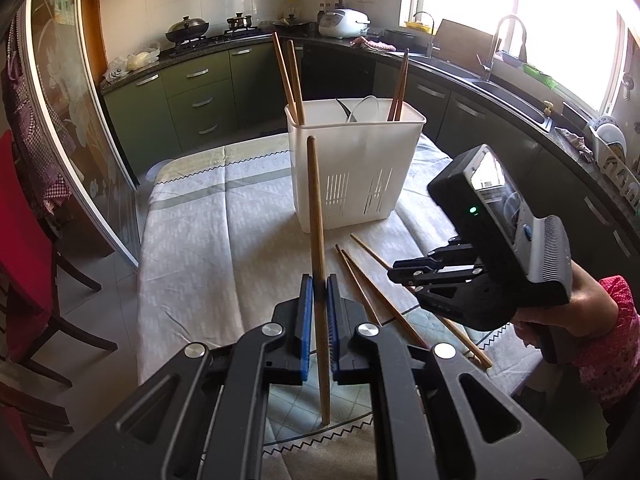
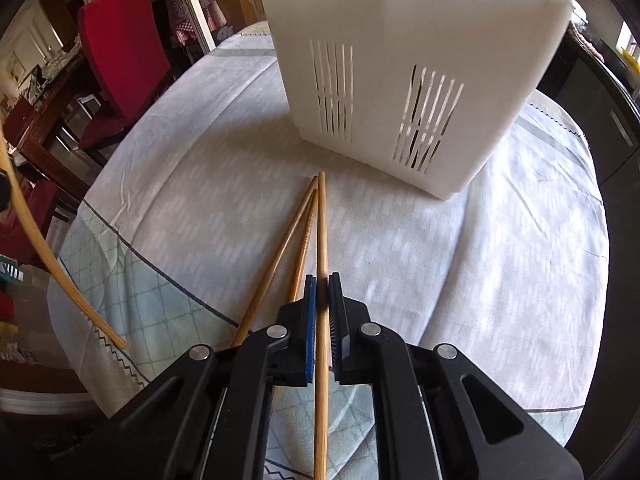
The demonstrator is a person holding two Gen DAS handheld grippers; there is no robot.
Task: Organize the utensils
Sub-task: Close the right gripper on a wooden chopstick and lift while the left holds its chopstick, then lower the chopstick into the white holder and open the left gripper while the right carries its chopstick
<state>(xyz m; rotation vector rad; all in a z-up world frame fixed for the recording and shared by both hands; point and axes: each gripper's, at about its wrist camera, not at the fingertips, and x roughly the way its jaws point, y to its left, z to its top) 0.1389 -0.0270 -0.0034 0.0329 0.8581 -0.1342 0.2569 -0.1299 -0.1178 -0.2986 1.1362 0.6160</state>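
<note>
A white slotted utensil holder [image 1: 352,160] stands on the clothed table and holds several chopsticks and a spoon. My left gripper [image 1: 319,284] is shut on a brown chopstick [image 1: 317,216], held nearly upright above the table in front of the holder. My right gripper [image 2: 322,282] is shut on a light wooden chopstick [image 2: 321,232] low over the cloth, pointing at the holder [image 2: 400,60]. Two more chopsticks [image 2: 288,248] lie on the cloth just left of it. The right gripper also shows in the left wrist view [image 1: 400,274], above the loose chopsticks [image 1: 360,280].
The table has a pale patterned cloth [image 1: 208,232]. A red chair [image 2: 120,44] stands at the table's left side. Green kitchen cabinets [image 1: 192,96], a stove and a sink [image 1: 508,92] run behind. The left-held chopstick shows curved at the right wrist view's left edge [image 2: 36,248].
</note>
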